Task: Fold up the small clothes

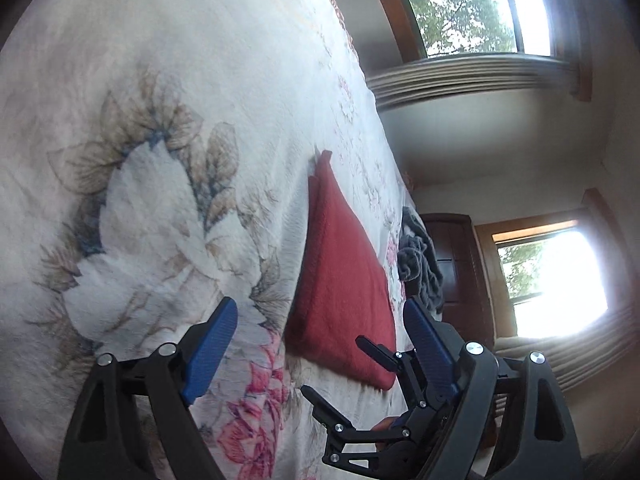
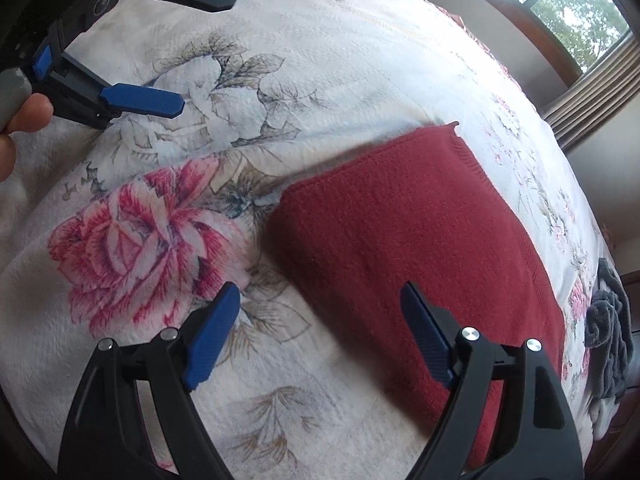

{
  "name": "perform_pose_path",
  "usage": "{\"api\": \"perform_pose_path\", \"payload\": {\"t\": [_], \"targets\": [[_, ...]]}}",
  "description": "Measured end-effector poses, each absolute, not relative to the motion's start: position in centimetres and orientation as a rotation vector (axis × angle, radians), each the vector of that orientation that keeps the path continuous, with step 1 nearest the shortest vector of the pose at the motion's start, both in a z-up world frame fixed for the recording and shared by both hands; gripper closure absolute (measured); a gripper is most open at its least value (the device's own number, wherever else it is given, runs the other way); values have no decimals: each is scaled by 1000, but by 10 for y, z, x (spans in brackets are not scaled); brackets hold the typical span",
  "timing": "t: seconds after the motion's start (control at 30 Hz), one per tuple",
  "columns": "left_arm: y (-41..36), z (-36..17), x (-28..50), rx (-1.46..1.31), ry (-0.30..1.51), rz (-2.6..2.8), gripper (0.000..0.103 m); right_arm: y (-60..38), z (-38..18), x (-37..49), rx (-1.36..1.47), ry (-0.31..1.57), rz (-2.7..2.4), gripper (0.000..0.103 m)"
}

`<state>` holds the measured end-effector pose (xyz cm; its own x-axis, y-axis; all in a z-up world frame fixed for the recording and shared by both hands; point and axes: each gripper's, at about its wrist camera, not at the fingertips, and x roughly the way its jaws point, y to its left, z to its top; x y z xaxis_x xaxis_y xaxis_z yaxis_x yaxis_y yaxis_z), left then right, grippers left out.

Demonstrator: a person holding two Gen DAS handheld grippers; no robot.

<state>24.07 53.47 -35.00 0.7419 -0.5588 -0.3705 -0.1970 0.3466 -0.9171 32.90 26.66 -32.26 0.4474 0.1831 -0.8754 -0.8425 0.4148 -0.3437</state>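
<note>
A dark red knitted garment (image 1: pixel 340 280) (image 2: pixel 400 240) lies folded flat in a rough rectangle on the floral bedspread (image 1: pixel 160 160) (image 2: pixel 320 60). My left gripper (image 1: pixel 320 344) hovers open over the bedspread just short of the garment's near edge, with nothing between its blue pads. My right gripper (image 2: pixel 320 320) is open too, its right finger above the garment's near part and its left finger over the bedspread. In the left wrist view, the right gripper (image 1: pixel 332 364) shows low beside the garment. From the right wrist view, the left gripper (image 2: pixel 204 52) appears at the upper left, open.
A crumpled grey garment (image 1: pixel 420 264) (image 2: pixel 608 320) lies at the bed's edge beyond the red one. A person's hand (image 2: pixel 24 120) holds the left gripper's handle. Past the bed are windows (image 1: pixel 460 8), striped curtains and a dark wooden door (image 1: pixel 460 264).
</note>
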Motion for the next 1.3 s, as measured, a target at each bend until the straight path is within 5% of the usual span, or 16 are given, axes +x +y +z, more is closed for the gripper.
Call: {"api": "perform_pose_path", "payload": {"t": [0.3,0.77,0.87,1.03,1.3], "targets": [[534,-359,241,-1232,723,-289,18,274,-346,334,-977,840,715,22],[534,-361,234,-1242,720,-290,18,295,-381,313,-1274,416,492,21],[533,-360,237,-1246,723,-294,17,299,-381,323,-1284,391,460,34],[530,-352,246,-1229,747,-304,17,297,-389,326,-1308,409,471,76],[541,-351,335,-1317,890,-428,14,285,-343,352,-1093,485,503,84]]}}
